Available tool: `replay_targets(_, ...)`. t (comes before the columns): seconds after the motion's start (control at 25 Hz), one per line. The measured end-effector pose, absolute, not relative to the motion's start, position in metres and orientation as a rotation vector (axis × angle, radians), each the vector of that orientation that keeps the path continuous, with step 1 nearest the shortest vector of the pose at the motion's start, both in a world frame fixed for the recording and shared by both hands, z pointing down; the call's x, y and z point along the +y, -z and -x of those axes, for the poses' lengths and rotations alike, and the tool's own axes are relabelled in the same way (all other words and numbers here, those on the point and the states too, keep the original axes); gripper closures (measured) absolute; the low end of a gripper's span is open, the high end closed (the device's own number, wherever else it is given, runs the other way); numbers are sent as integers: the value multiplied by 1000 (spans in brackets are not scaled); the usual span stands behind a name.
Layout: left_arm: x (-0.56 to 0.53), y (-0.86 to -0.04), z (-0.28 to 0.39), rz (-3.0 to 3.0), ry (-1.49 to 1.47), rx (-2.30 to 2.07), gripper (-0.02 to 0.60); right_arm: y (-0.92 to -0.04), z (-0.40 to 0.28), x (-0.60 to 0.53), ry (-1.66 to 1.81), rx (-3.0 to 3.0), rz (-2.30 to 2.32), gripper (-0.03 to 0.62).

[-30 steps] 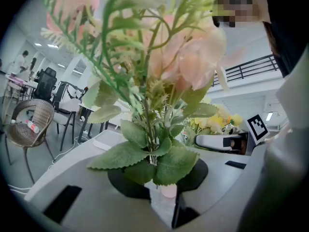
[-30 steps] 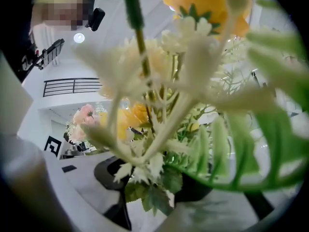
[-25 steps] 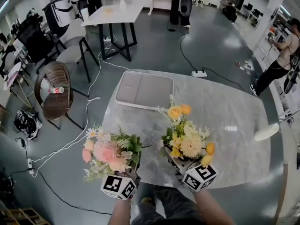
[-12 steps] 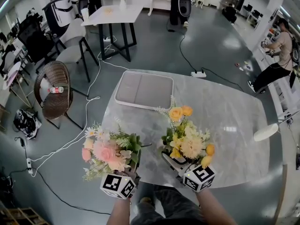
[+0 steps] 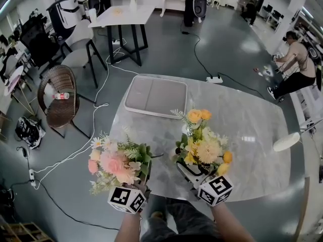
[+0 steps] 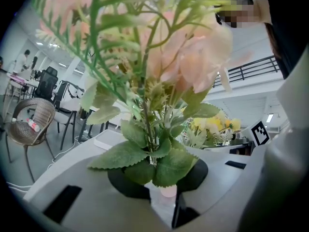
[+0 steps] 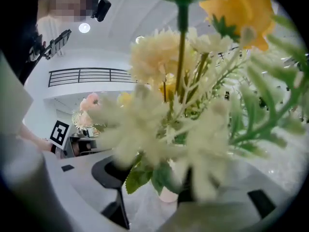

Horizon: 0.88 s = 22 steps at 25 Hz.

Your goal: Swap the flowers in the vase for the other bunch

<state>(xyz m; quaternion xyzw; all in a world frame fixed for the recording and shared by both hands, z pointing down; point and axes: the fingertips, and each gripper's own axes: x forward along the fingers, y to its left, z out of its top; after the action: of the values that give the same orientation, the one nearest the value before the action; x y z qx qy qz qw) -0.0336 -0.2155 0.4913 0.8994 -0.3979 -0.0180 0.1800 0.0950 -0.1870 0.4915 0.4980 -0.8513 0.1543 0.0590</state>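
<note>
My left gripper [image 5: 137, 184] holds the pink bunch [image 5: 117, 163] upright by its stem, out past the table's near left edge. In the left gripper view the jaws [image 6: 161, 186] are closed on the pale stem end under the green leaves [image 6: 145, 158]. The yellow bunch [image 5: 202, 146] stands upright on the table near its front edge. My right gripper [image 5: 190, 170] is at its base, and its jaws have just been opening. The pale stem base [image 7: 160, 195] stands between the pads [image 7: 112, 177], apart from them. The flowers hide any vase.
A white tray [image 5: 155, 97] lies at the far left of the marble table [image 5: 252, 120]. A white disc [image 5: 286, 141] sits at the table's right edge. A wicker chair [image 5: 58, 97] and floor cables [image 5: 75, 155] are at the left. A person [image 5: 295, 64] is far right.
The right gripper's jaws stand wider around the yellow bunch, which has shifted slightly away from me. The left gripper and the pink bunch have stayed put.
</note>
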Motion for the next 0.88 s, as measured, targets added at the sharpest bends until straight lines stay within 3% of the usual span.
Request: replay_targets(0.88,-213,-488,34,-2534,40,-1113,494,-508,-106,-171,-615,-2533,-1569,318)
